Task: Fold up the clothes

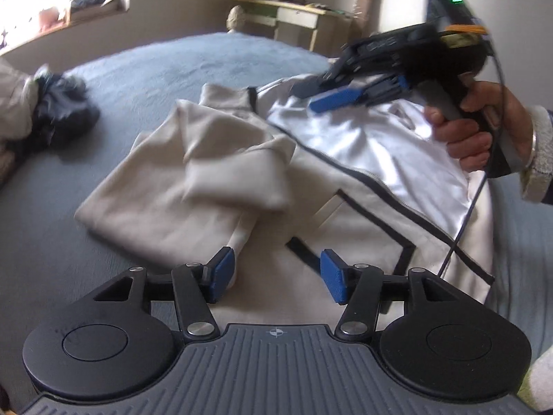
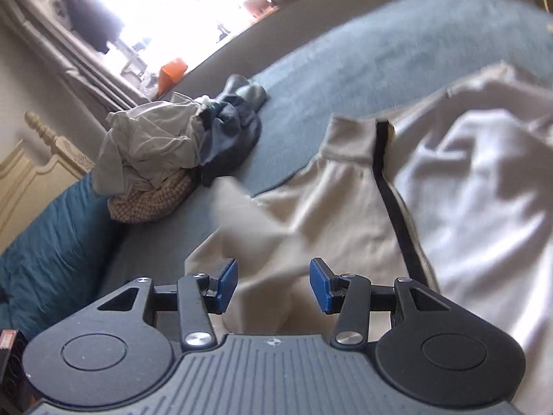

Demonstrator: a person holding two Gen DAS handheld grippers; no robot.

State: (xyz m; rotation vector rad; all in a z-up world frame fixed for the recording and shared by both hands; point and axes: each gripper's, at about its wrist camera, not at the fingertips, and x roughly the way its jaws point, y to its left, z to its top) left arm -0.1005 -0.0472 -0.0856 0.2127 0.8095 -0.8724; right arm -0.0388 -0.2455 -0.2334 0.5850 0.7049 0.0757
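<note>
Blue-grey bedspread (image 1: 145, 79) carries a beige zip-up jacket with black trim (image 1: 214, 180); left gripper (image 1: 276, 276) and right gripper (image 2: 273, 285) both gape empty above it.

The left wrist view was taken from just behind the left gripper (image 1: 276, 275), aimed steeply down and close over a cream jacket (image 1: 214, 180) spread on a grey-blue bed (image 1: 145, 65). The right gripper (image 1: 331, 98) was caught at the upper right of that frame. The right wrist view was set behind the same gripper (image 2: 273, 285), tilted sideways, with a window at the upper left. The jacket (image 2: 345, 207), the bed (image 2: 380, 55) and a pile of clothes (image 2: 179, 138) were shared by both views.
</note>
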